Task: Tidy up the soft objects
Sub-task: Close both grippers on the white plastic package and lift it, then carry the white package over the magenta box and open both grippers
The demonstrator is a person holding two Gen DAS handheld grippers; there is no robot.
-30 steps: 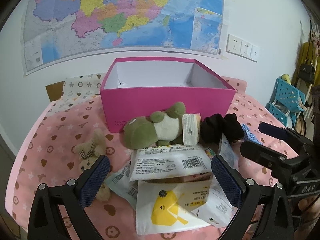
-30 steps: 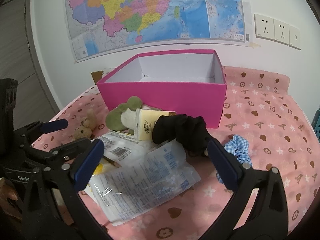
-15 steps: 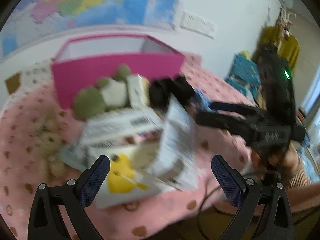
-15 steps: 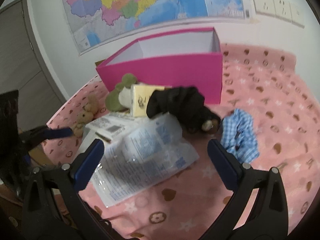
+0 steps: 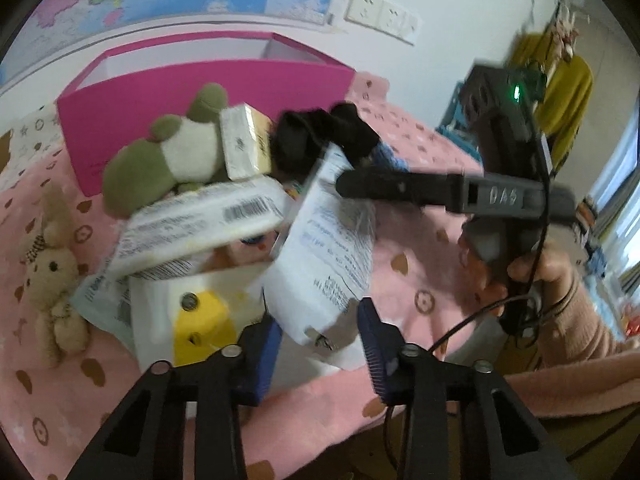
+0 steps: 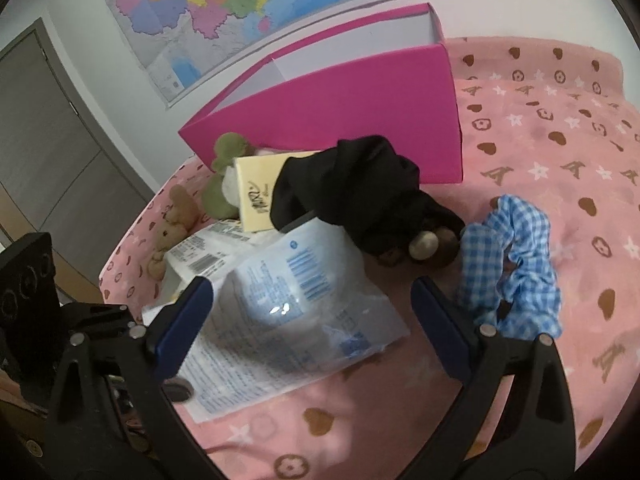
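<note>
My left gripper (image 5: pixel 318 340) is closing, and the near corner of a clear printed packet (image 5: pixel 332 248) lies between its blue pads without being clearly pinched. My right gripper (image 6: pixel 312 292) stands wide open just above the same packet (image 6: pixel 288 320), and one of its fingers (image 5: pixel 380 186) reaches in from the right. Behind lie a green plush (image 5: pixel 160 160), a cream tissue pack (image 5: pixel 244 144), a black soft bundle (image 6: pixel 352 188) and a blue checked scrunchie (image 6: pixel 516 264). A tan bear (image 5: pixel 52 276) lies at the left. The pink box (image 6: pixel 360 112) stands open at the back.
A barcode packet (image 5: pixel 200 220) and a yellow-duck wipes pack (image 5: pixel 192 320) are stacked under the clear packet. The pink patterned cloth (image 6: pixel 560 160) covers the table, whose near edge is just below my grippers. A person's hand and pink sleeve (image 5: pixel 560 300) hold the right gripper.
The left view has swung right and downward, and its jaws have narrowed from wide open around the packet's corner. The right gripper has come forward and lower over the packet.
</note>
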